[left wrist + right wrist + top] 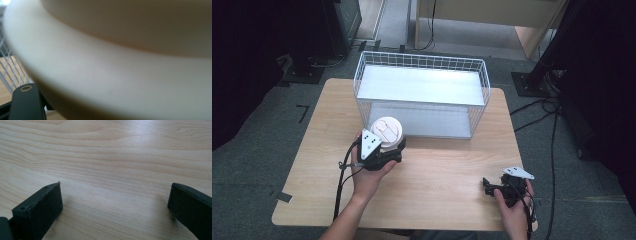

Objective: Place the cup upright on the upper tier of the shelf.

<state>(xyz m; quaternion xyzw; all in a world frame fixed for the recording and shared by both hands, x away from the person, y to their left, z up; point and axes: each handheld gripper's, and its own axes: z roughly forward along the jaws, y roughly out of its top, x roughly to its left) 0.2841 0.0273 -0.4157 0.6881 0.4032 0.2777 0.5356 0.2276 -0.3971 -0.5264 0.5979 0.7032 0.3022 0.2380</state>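
A white lidded paper cup (386, 132) stands upright just in front of the wire basket's open lower shelf, with my left gripper (388, 148) shut on its body. Its pale lid rim (100, 75) looms very close and blurred in the left gripper view, one black jaw beside it at the lower left. My right gripper (488, 185) rests low over the table's front right, jaws wide apart. Between its black fingers (40, 207) lies bare wood and nothing else.
A white wire basket (422, 95) with two shelves stands at the back middle of the wooden table (442, 170). Cables trail off the table at the right and down the left forearm. Dark equipment stands on the grey floor around the table.
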